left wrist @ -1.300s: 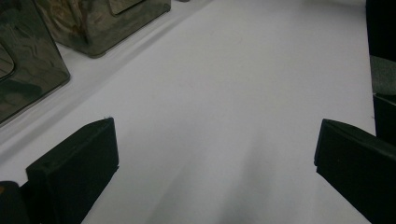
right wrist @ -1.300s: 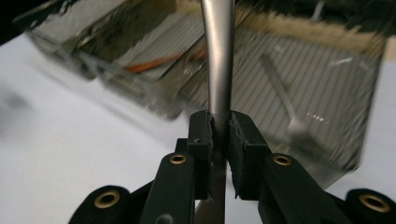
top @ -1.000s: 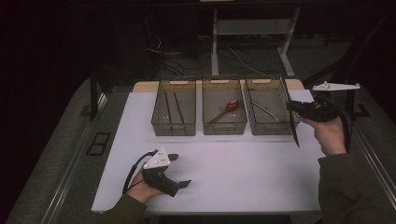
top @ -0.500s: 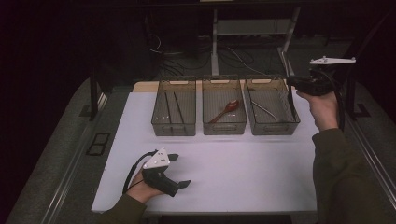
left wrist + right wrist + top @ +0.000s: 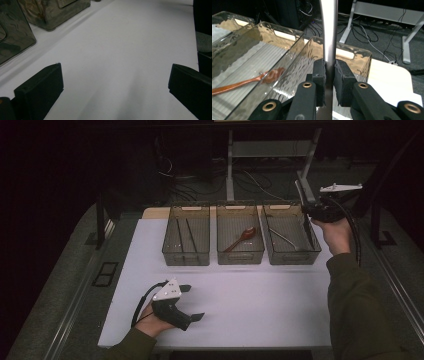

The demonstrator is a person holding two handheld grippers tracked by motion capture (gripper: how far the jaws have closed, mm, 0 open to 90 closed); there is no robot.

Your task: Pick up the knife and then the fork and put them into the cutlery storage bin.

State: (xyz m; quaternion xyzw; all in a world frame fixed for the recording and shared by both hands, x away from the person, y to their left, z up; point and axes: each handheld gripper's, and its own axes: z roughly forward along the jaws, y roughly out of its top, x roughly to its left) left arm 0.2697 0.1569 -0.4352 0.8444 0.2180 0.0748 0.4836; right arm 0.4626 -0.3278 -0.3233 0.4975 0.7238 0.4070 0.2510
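Note:
Three clear bins stand in a row at the far side of the white table (image 5: 260, 295). My right gripper (image 5: 306, 211) hovers over the right bin (image 5: 290, 251), shut on a long metal utensil (image 5: 308, 232) that hangs down along that bin's right wall. In the right gripper view the pads (image 5: 342, 75) clamp the utensil's silver handle (image 5: 329, 30), which rises straight up from my right gripper (image 5: 330, 72). My left gripper (image 5: 191, 302) rests on the table near the front left, open. Bare table lies between its fingers (image 5: 40, 87).
The left bin (image 5: 186, 255) holds dark thin sticks. A wooden spoon (image 5: 241, 239) lies in the middle bin (image 5: 240, 257), and another metal utensil (image 5: 282, 238) in the right one. Bin corners (image 5: 15, 37) stand close on the left in the left gripper view. Cables and table legs (image 5: 230, 165) lie beyond.
My right hand has carried the metal utensil away from the person toward the far side of the right bin, a little higher in the view. The left gripper has stayed put.

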